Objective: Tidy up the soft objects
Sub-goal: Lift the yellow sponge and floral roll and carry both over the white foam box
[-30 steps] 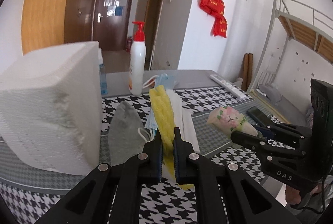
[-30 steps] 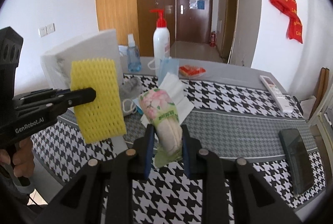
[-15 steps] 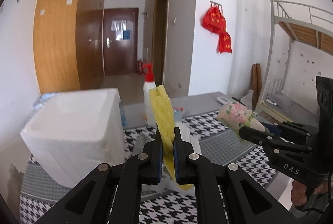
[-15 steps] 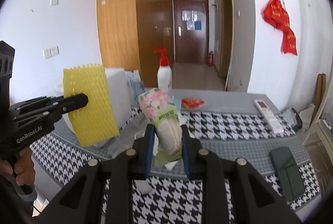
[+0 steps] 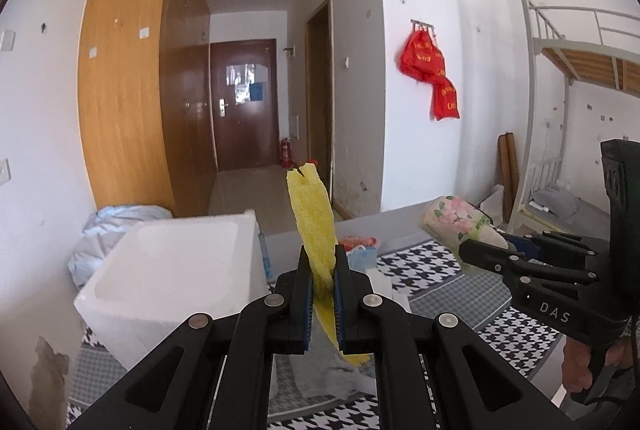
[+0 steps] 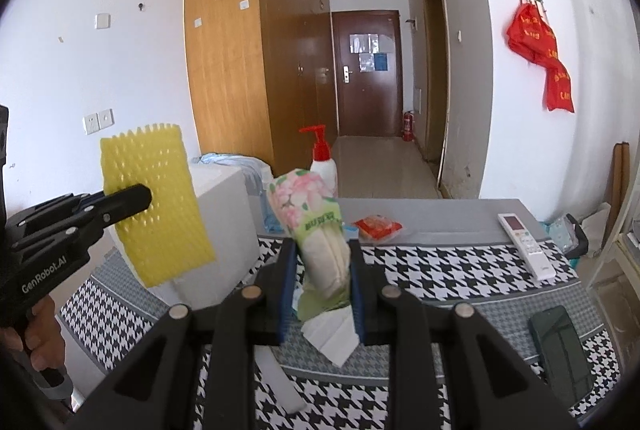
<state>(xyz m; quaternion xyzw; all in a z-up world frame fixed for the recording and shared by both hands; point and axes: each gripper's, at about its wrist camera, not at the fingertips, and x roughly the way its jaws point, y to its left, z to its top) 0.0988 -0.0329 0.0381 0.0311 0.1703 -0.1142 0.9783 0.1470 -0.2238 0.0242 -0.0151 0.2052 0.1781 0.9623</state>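
Houndstooth tablecloth (image 6: 440, 262), white-walled rm w/ hallway door (image 6: 366, 74)

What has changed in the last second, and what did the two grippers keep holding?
Both grippers rose higher above the table. The left gripper kept the yellow foam net clamped; the right gripper kept the floral tissue pack. The white foam box stayed put.

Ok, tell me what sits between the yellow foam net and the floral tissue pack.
In the right wrist view, the white foam box shows between the yellow foam net and floral tissue pack.
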